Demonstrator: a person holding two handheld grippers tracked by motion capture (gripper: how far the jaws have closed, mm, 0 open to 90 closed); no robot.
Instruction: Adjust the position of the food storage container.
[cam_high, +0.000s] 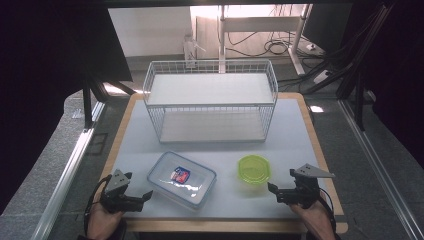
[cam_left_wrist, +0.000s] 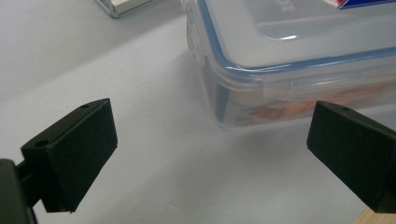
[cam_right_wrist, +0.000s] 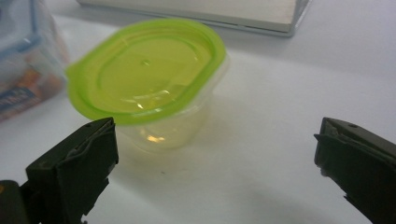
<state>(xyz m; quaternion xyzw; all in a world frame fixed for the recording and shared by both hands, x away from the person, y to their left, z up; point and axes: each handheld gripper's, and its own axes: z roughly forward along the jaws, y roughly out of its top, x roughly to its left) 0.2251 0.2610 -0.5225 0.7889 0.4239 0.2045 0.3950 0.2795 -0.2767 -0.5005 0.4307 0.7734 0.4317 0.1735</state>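
A clear rectangular box with a blue-edged lid lies on the white table at front left; its near corner fills the upper right of the left gripper view. A small clear tub with a lime-green lid stands at front right. My left gripper is open, just left of the box and apart from it. My right gripper is open, a little to the right of the tub and in front of it, with nothing between its jaws.
A white wire rack with two shelves stands across the back middle of the table; its base edge shows behind the tub. The table's wooden rim runs close in front of both hands. Dark frames and cables surround the table.
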